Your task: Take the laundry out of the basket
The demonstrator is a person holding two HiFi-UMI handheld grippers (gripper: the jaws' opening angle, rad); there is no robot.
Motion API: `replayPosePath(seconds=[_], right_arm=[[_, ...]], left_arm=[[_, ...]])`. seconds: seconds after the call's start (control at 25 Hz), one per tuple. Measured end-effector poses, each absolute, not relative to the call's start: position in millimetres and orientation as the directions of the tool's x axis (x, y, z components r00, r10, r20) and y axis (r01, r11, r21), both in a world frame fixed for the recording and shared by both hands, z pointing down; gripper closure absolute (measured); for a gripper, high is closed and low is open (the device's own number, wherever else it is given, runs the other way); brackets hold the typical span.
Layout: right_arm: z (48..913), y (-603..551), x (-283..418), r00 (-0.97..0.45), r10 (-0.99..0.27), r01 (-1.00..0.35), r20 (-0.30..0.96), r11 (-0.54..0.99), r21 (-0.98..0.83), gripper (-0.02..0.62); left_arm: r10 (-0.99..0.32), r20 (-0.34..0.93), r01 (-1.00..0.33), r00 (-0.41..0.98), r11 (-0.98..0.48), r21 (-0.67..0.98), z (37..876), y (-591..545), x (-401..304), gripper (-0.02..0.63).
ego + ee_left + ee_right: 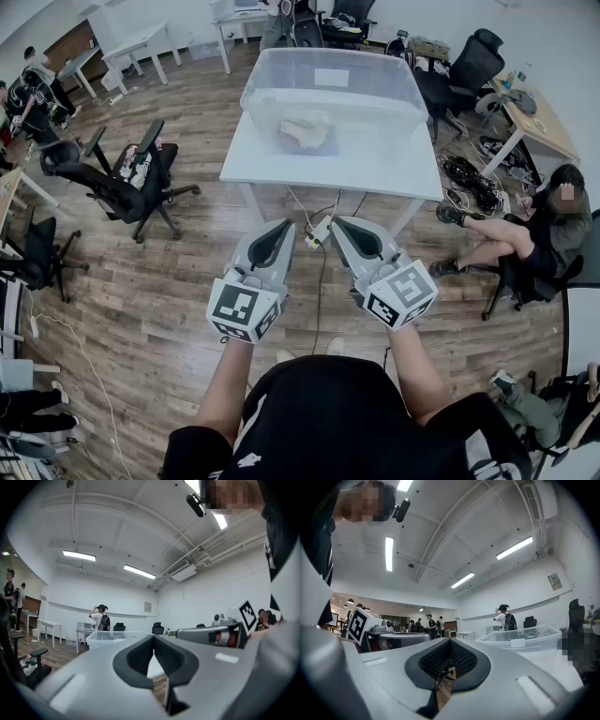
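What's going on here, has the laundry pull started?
Not yet. A person stands a little back from the white table and holds the left gripper and right gripper level in front of them. Both are shut with nothing between the jaws. The clear basket sits on the table with a pale piece of laundry inside it, and neither gripper is near it.

The basket [265, 92] is translucent plastic, the laundry [306, 131] cloth, the floor [178, 272] wood.
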State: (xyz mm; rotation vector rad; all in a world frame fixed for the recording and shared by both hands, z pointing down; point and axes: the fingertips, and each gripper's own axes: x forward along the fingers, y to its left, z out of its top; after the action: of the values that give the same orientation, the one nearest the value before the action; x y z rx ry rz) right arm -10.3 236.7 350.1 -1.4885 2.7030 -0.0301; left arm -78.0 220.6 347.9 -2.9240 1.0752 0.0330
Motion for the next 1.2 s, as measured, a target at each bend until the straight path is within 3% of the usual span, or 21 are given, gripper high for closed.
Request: replayPosePath(seconds=[1.2], right_arm=[[362.5, 229.7, 27.3, -0.549, -0.835, -0.831, -0.033, 0.55, -0.086, 0.6]], left_arm=[[-0.691, -0.041, -0.691, 0.722, -0.723, 0.011, 354.4, 218.6, -48.2, 0.599]])
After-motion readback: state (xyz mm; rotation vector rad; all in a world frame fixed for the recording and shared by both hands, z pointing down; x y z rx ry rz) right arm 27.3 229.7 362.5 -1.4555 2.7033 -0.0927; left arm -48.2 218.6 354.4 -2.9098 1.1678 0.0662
